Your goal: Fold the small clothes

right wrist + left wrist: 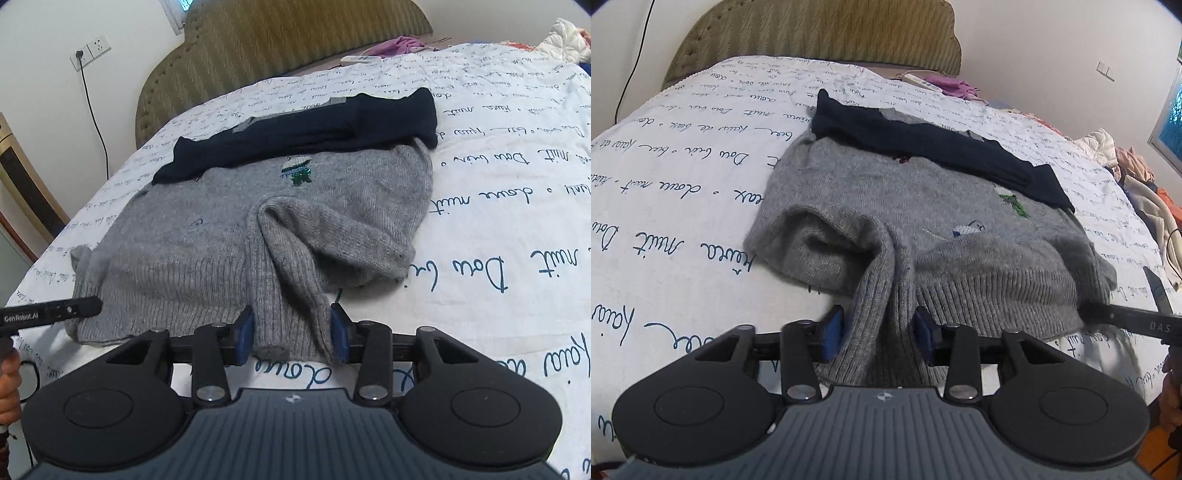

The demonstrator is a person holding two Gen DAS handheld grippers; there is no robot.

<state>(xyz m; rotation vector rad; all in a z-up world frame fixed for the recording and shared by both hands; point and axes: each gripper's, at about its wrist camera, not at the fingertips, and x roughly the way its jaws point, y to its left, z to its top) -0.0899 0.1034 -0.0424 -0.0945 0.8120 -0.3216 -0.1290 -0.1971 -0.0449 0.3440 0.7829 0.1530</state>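
Note:
A small grey knit sweater [886, 206] with navy sleeves and collar band [923, 147] lies flat on the bed, hem nearest me. It also shows in the right wrist view [207, 229]. My left gripper [879, 332] is shut on a bunched fold of the ribbed hem. My right gripper [291, 332] is shut on another fold of the ribbed hem. Each gripper's black finger shows at the edge of the other's view: the right gripper's finger [1137, 325] and the left gripper's finger [55, 310].
The white bedsheet [683, 184] with blue script covers the bed. An olive headboard [820, 29] stands behind. A remote [919, 81] and purple cloth [953, 86] lie near it. A clothes pile [1126, 166] sits at the right. A wall socket with cable [88, 51] is at the left.

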